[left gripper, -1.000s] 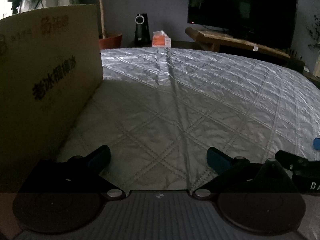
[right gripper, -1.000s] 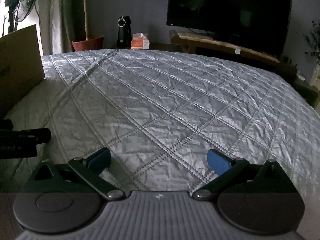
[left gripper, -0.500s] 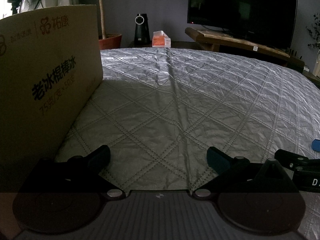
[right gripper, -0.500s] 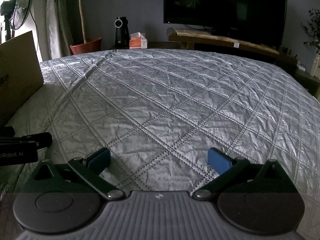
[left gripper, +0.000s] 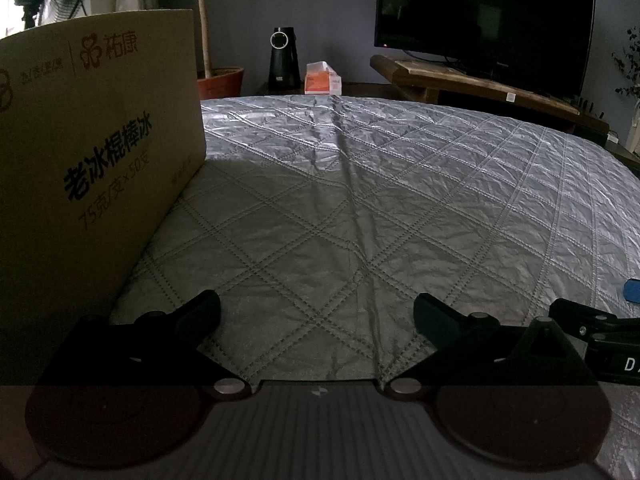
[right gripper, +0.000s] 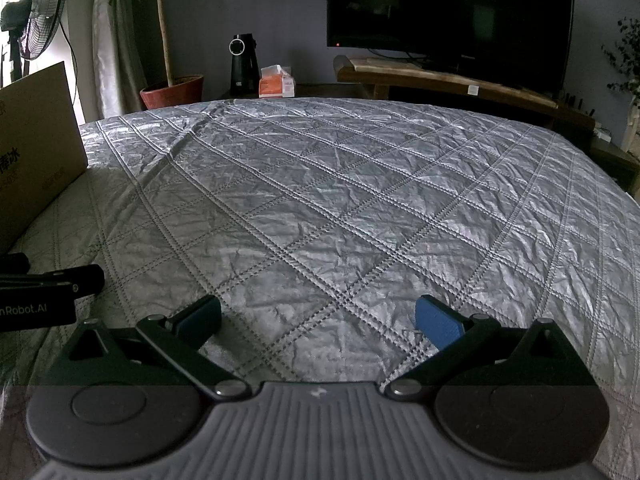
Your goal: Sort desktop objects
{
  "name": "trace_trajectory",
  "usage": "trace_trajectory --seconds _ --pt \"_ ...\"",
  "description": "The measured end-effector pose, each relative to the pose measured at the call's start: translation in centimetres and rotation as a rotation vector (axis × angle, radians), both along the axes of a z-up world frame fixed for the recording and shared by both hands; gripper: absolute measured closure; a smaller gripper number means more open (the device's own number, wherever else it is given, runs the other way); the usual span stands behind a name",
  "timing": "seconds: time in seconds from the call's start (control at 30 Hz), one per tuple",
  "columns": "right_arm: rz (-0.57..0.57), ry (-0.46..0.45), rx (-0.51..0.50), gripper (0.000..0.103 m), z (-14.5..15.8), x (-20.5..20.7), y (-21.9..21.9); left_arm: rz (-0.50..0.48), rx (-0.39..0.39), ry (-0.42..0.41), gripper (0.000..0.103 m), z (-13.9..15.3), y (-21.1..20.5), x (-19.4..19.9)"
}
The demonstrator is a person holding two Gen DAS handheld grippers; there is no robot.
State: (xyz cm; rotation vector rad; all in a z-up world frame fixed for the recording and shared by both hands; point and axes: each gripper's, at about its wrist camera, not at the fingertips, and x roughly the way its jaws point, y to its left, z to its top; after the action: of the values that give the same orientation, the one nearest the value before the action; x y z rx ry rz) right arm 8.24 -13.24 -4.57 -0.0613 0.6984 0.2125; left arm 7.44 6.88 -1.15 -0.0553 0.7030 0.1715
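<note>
Left gripper [left gripper: 316,314]: fingers spread wide, nothing between them; both pads sit in shadow and read nearly black.
Right gripper [right gripper: 318,318]: fingers spread wide, nothing held; blue pads plainly visible. In the left view only its tip shows at the right edge, the rest cut off.
Quilted cover [right gripper: 340,200]: silver, stitched in diamonds, wrinkled; spreads over the whole surface under both grippers. Whether a counter or a bed lies beneath cannot be told.
Cardboard box [left gripper: 92,168]: stands upright on the cover, just left of the left gripper; printed lettering on its side. Its top opening and contents are out of sight; its left part is cut off by the frame. It casts shade over the near cover.
Objects to sort: none can be made out on the cover in either view; their location cannot be told.
Background: television [right gripper: 450,16] on a wooden stand [right gripper: 440,80], potted plant [right gripper: 172,94], black flask [right gripper: 242,64], tissue box [right gripper: 276,82], fan [right gripper: 38,12]; all dim, beyond the far edge.
</note>
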Motion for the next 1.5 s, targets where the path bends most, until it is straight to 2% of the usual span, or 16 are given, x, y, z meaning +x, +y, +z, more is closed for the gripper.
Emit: trace_trajectory --seconds 1.5 --pt "0.011 0.001 0.0 0.0 0.09 -0.23 -0.43 0.0 0.0 0.0 0.0 -0.04 0.02 0.03"
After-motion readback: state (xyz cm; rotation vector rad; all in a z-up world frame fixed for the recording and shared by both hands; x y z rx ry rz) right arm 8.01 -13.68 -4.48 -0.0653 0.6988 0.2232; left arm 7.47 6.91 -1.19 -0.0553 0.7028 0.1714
